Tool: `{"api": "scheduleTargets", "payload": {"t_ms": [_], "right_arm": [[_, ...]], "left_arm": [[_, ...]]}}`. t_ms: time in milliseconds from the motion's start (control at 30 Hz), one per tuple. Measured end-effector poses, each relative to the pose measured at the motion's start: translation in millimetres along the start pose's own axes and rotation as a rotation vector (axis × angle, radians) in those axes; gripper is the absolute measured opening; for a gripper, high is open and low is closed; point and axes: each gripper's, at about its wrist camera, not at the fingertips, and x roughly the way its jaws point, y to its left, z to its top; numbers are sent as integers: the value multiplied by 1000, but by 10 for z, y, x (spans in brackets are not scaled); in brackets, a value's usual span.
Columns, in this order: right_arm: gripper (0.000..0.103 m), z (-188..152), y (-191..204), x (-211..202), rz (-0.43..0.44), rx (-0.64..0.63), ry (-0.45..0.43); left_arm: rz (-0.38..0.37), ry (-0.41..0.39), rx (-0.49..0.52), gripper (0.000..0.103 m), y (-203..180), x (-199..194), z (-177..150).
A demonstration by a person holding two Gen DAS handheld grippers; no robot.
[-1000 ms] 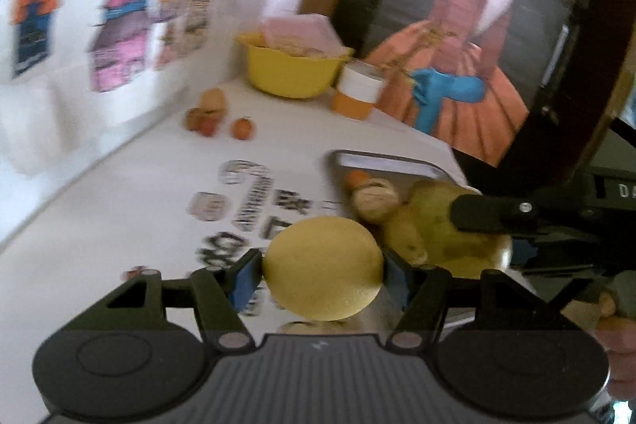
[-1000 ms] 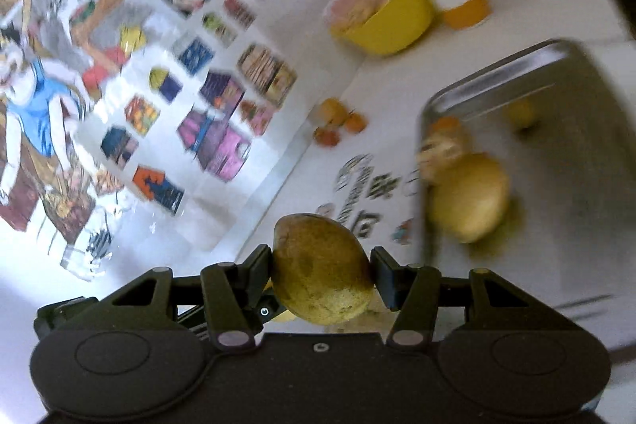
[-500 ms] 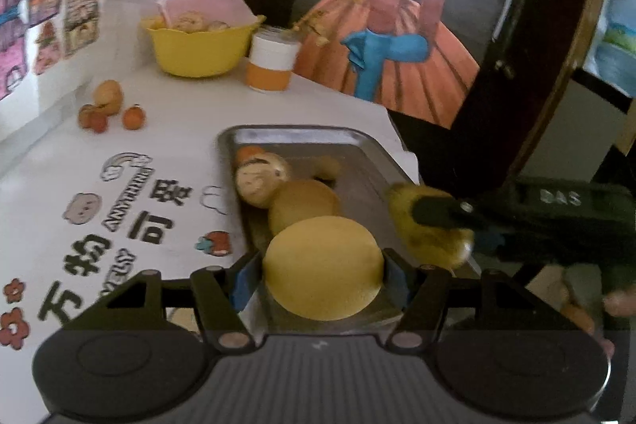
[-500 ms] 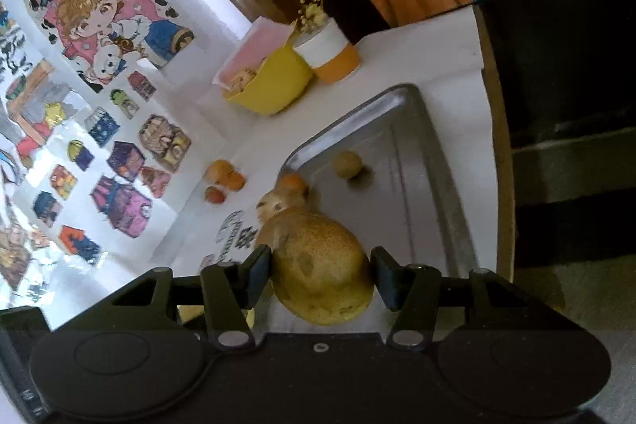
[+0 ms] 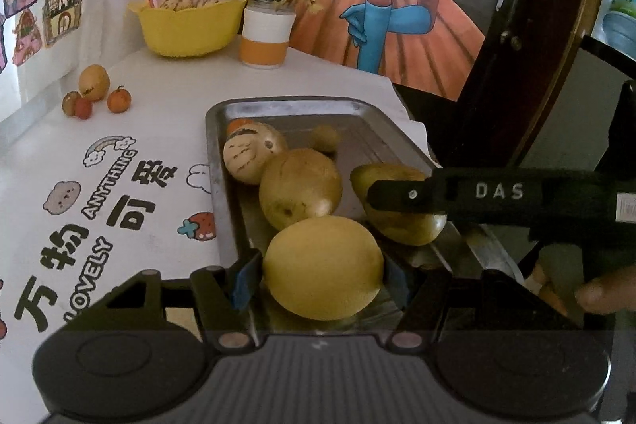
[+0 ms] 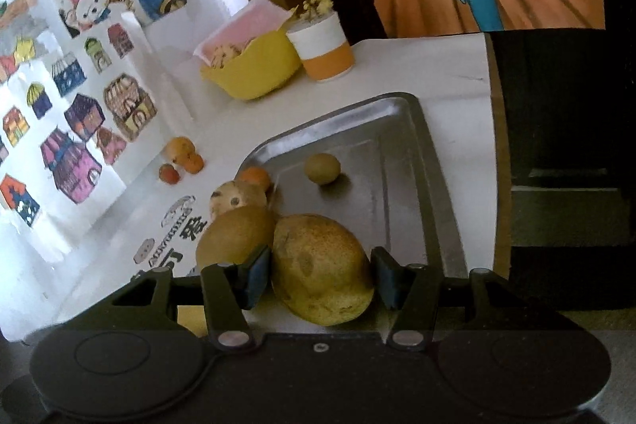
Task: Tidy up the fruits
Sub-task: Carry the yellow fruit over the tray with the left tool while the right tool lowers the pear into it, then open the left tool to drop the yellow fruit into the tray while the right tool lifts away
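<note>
My left gripper (image 5: pixel 322 281) is shut on a smooth yellow round fruit (image 5: pixel 322 267), held low over the near end of the metal tray (image 5: pixel 286 104). My right gripper (image 6: pixel 322 277) is shut on a speckled green-brown pear (image 6: pixel 322 269) over the tray (image 6: pixel 433 165). In the left wrist view that pear (image 5: pixel 397 225) hangs at the tray's right side under a black right finger (image 5: pixel 405 195). Lying in the tray are a brown pear (image 5: pixel 300 187), a pale marked fruit (image 5: pixel 252 155), a small orange (image 5: pixel 238 124) and a small greenish fruit (image 5: pixel 324 138).
Three small fruits (image 5: pixel 94 82) lie loose on the white table by the wall. A yellow bowl (image 5: pixel 187 26) and an orange-and-white cup (image 5: pixel 265 34) stand at the back. The table's edge runs just right of the tray. A hand (image 5: pixel 604 291) holds the right gripper.
Both grippers have swung from facing the wall to over the tray and come lower, each still holding its fruit. The right gripper's pear now hangs beside the brown pear.
</note>
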Motion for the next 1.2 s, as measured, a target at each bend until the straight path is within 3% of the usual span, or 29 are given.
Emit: {"api": "scheduleTargets", "payload": {"t_ms": [167,267,333,567,767,933,1200], "right_arm": [[58,-26,45,0,-9,-11,-12],[59,-29,36,-15,-2,11,-8],[67,-18,22,-45,21,41,-6],[81,-106,100,-351,24,19,-82],[91,-247,275,-703,-20,-95,-161],[101,-389,450,-942,-25,-167,-180],[102,-721,701,-1204,-74,-243,-127]], "left_arm": [[-19,9,-4,71,33,-38,-6],[-18,-5,1,79,30,-98,-14],[-24,-11,-5,80,34,-145,-11],[-36,-46,-29,94,134,-409,-21],[-21,-87,-40,102,287,-717,-83],[-8,-87,-48,102,412,-911,-168],[3,-56,-31,102,618,-1148,-387]]}}
